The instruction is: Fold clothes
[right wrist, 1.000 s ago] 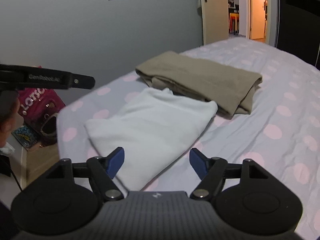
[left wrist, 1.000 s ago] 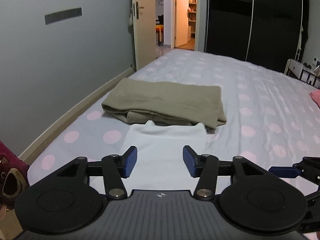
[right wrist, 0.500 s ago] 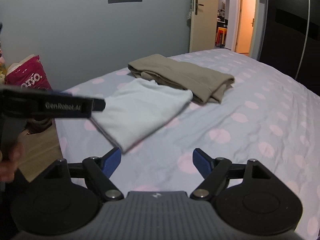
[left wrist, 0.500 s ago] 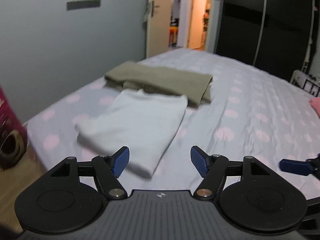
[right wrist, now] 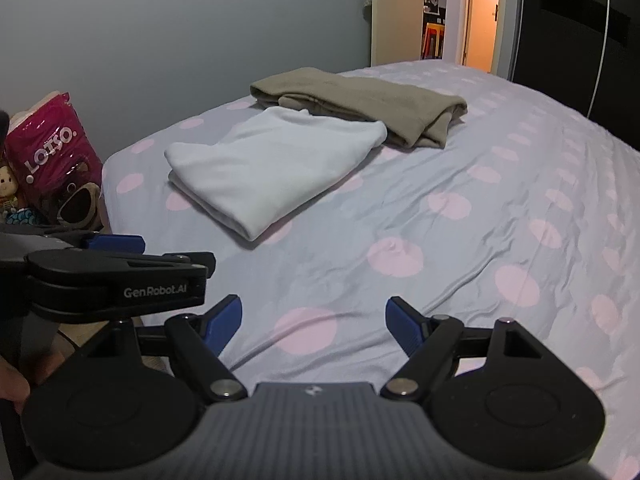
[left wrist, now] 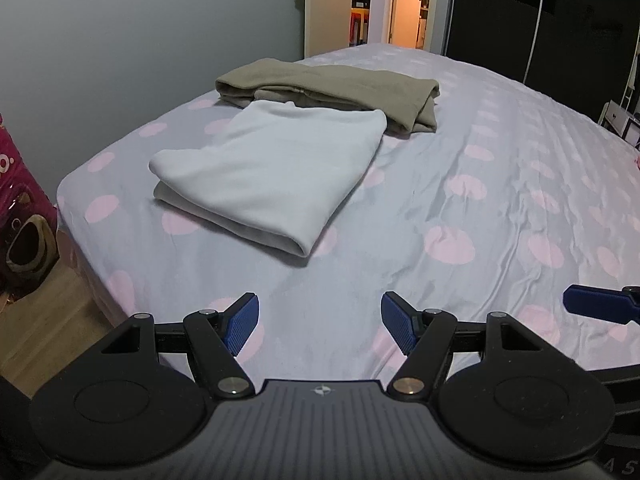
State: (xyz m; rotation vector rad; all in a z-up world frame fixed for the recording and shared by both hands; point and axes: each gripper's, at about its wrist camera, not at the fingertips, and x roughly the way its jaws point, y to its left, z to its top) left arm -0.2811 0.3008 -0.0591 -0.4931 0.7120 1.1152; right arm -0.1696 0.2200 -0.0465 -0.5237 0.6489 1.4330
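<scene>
White garment [left wrist: 272, 168], neatly folded, touching khaki garment [left wrist: 332, 84].

Left gripper [left wrist: 320, 320]: black linkage arms, round black discs, silver pivot screws, ribbed blue pads [left wrist: 240, 322], grey ribbed housing with small emblem. Right gripper [right wrist: 313, 322] matched; "GenRobot.AI" was printed white on left gripper's side.

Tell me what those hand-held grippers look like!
Each hand-held gripper, left and right, is black with two round discs, a ribbed grey middle bearing a small emblem, silver rivets and blue ridged fingertips. White lettering on the left one's side reads GenRobot.AI.
</scene>
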